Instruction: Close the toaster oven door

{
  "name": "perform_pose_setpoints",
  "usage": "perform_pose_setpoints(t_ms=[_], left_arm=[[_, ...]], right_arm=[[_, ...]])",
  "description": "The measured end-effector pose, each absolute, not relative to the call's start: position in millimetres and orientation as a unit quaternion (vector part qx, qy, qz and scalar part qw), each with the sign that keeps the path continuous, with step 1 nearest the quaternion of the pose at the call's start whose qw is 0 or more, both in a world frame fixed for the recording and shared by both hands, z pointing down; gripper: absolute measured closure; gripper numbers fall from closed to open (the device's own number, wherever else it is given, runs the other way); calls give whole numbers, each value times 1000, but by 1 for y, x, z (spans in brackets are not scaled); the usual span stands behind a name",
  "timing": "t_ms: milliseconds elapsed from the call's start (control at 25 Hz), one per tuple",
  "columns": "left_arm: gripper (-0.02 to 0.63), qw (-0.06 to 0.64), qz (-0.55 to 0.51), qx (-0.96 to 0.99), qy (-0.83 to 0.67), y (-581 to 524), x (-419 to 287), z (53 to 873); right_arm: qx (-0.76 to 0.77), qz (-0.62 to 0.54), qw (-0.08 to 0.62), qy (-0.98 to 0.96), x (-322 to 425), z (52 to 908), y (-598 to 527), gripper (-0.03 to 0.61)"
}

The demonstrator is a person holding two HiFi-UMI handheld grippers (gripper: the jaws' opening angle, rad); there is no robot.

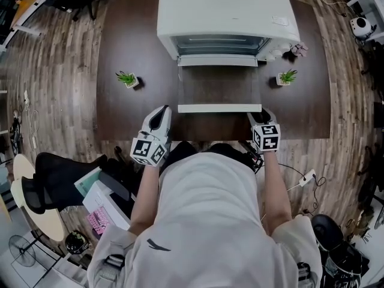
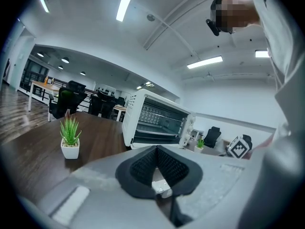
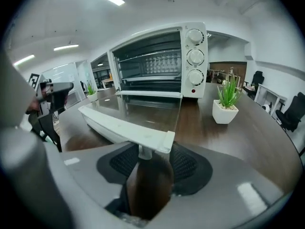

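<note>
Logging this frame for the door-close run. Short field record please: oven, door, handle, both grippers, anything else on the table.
toaster oven: white, on dark table
door: open, lying flat toward the person
handle: white bar along door's front edge
left gripper: shut, empty, left of handle
right gripper: open, handle's right end between its jaws
other: two potted plants, one each side of door

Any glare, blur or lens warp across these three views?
Head view: barrel distortion bends the wood floor at the edges; the toaster oven top is nearly washed out. Left gripper view: dark fisheye corners, ceiling strip light blown out. Right gripper view: the open glass door carries reflections; the near handle looks slightly soft.
</note>
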State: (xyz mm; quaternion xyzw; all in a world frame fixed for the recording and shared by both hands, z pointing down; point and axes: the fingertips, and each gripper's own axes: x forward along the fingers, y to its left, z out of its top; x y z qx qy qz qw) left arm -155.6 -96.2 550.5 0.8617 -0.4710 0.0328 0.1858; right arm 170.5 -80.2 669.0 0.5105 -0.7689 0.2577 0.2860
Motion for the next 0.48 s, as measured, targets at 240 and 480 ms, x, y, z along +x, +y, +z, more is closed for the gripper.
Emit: perform_pose_setpoints(t_ms=[240,480], left_arm=[[612,187,35,859,-475,-92,-161,551],[612,186,35,862,-470,-90,-159,550]], right_arm=[[501,268,228,-791,170,659,-85,421],[499,249,181,-810,165,622,-93,445]])
